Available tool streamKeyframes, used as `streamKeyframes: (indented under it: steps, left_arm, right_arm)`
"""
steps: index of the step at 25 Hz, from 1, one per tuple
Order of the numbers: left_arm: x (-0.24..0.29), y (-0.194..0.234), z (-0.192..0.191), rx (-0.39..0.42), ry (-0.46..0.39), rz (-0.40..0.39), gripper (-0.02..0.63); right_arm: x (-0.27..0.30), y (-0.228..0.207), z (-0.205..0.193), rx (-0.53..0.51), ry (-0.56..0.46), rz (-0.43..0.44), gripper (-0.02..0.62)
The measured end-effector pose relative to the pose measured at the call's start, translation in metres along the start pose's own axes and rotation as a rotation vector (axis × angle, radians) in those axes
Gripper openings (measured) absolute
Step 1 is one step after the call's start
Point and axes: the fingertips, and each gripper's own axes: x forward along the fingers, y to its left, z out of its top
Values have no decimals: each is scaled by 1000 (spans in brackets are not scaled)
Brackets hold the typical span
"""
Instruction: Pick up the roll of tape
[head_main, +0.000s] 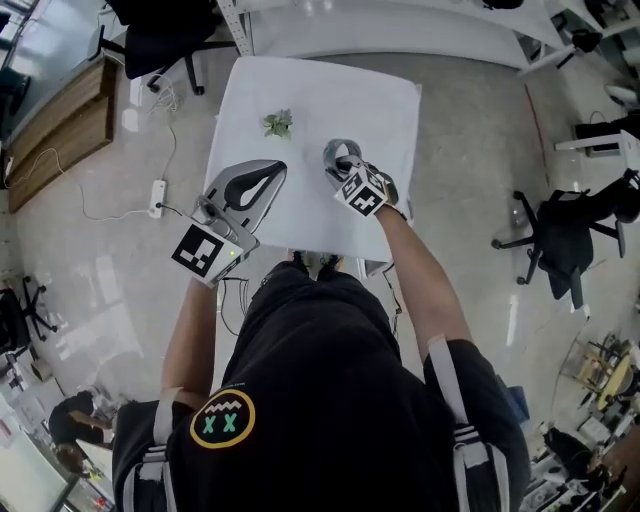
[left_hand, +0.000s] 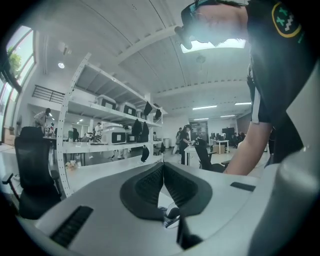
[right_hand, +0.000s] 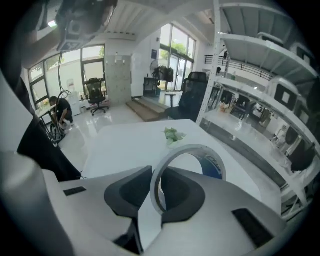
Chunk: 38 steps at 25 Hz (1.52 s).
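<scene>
The square white table top (head_main: 380, 110) looks matt, laminate perhaps. The grey-white roll of tape (right_hand: 191, 147) shows a slight sheen. The left gripper (left_hand: 163, 166) is smooth pale-grey plastic with ribbed black pads (left_hand: 149, 188) — the pale floor (head_main: 90, 260) at left is glossy.

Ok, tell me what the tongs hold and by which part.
Right tongs grip the roll of tape by its wall, one jaw inside the ring. Left tongs shut, empty.
</scene>
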Motion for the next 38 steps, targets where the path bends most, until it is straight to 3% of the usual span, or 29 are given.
streamKeyframes:
  steps: [9,20,26,31,38]
  left_arm:
    - [22,0,8,22,-27,-68,18]
    - [31,0,13,23,-34,-86,18]
    - [34,-4,16,24,-36,-97,18]
    - [38,-9,20,27,-38,-109,18]
    - [40,-19,22,33,-40,-112,18]
  right_arm:
    - [-81,-24,48,67,-204,-133,78]
    - [-177,-19,113,103,-484,-221,80]
    - [-227,-15,133,97,-597,-277,80]
    - [-268,-9,153,33,-715,-309,80]
    - [-309,3,160,61,-813,-326,80]
